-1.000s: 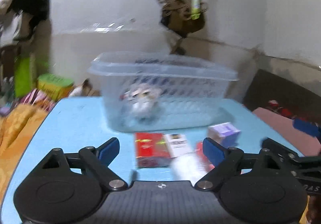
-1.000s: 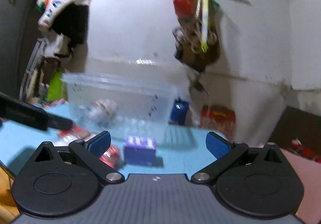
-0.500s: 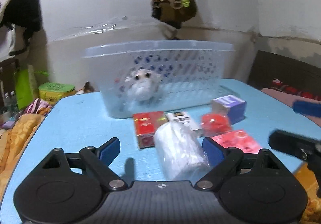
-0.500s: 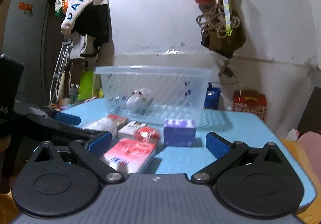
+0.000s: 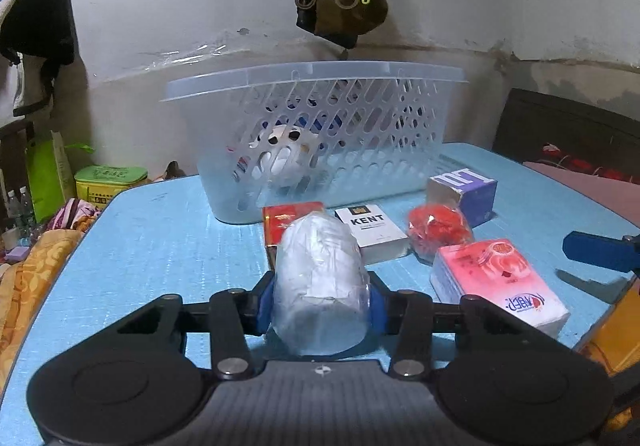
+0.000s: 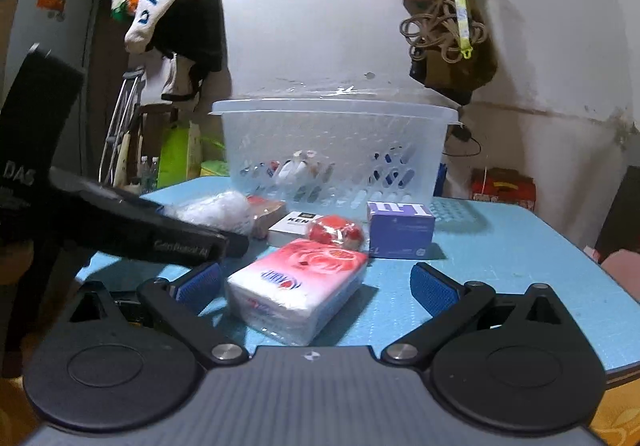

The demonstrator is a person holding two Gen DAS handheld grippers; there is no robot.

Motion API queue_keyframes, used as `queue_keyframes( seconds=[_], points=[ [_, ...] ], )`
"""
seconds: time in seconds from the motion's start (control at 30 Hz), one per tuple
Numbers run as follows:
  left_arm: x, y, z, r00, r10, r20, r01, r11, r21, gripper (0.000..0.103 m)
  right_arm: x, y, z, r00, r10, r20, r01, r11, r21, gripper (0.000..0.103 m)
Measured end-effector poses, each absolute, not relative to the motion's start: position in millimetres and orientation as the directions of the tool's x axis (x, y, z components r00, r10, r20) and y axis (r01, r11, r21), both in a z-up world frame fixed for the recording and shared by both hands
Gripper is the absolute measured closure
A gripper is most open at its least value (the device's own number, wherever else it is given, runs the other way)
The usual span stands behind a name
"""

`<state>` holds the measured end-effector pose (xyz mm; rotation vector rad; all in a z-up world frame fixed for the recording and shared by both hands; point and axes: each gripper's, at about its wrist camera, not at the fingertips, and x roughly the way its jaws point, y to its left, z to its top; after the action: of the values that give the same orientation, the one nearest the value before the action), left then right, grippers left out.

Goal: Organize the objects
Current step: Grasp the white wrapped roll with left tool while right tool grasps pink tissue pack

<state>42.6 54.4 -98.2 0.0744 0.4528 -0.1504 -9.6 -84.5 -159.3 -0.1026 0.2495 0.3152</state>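
Gripping: the left gripper (image 5: 320, 306) is clenched on the plastic-wrapped white roll (image 5: 320, 278), blue pads pressed to both its sides.
Roll position: low over the blue table (image 5: 172, 246), just ahead of the left tongs' body, in front of the red box (image 5: 286, 218).
Right gripper (image 6: 316, 284): fingers spread wide, grasping nothing; the pink tissue pack (image 6: 296, 282) lies on the table between them.
Beyond the left tongs: KENT box (image 5: 372, 230), red wrapped item (image 5: 438, 228), purple box (image 5: 464, 194), each near the next.
Farther ahead: clear slotted basket (image 5: 320, 142) on the table, a white item (image 5: 286, 154) inside.
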Motion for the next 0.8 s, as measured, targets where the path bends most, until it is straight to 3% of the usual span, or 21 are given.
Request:
queue_keyframes(
  seconds=[0.17, 0.23, 0.33, 0.47, 0.63, 0.67, 0.73, 0.8],
  points=[
    [42, 58, -100, 0.892, -0.131, -0.432, 0.160, 0.987, 0.031, 0.052, -8, -75, -164, 0.900, 0.323, -0.291, -0.357, 0.932, -0.068, 0.000],
    [41, 59, -100, 0.896, -0.131, -0.424, 0.160, 0.987, 0.033, 0.039, -6, -74, -165, 0.898, 0.326, -0.296, -0.362, 0.929, -0.077, 0.005],
    [38, 60, -99, 0.906, -0.122, -0.404, 0.155, 0.987, 0.049, 0.029, 0, -76, -164, 0.894, 0.316, -0.319, -0.355, 0.932, -0.070, 0.021],
    [37, 60, -99, 0.908, -0.124, -0.400, 0.162, 0.985, 0.061, 0.026, 4, -87, -162, 0.877, 0.333, -0.347, -0.373, 0.927, -0.052, 0.033],
    [39, 61, -100, 0.905, -0.119, -0.409, 0.157, 0.986, 0.060, 0.026, 0, -102, -159, 0.866, 0.346, -0.361, -0.398, 0.914, -0.079, 0.034],
    [40, 61, -100, 0.903, -0.117, -0.414, 0.153, 0.987, 0.054, 0.028, 0, -106, -158, 0.865, 0.347, -0.363, -0.403, 0.911, -0.088, 0.035],
    [42, 63, -100, 0.899, -0.117, -0.423, 0.150, 0.988, 0.045, 0.055, 2, -114, -155, 0.868, 0.344, -0.357, -0.399, 0.912, -0.093, 0.035],
    [43, 64, -100, 0.896, -0.117, -0.428, 0.149, 0.988, 0.043, 0.055, 5, -121, -150, 0.871, 0.341, -0.353, -0.392, 0.916, -0.082, 0.035]
  ],
)
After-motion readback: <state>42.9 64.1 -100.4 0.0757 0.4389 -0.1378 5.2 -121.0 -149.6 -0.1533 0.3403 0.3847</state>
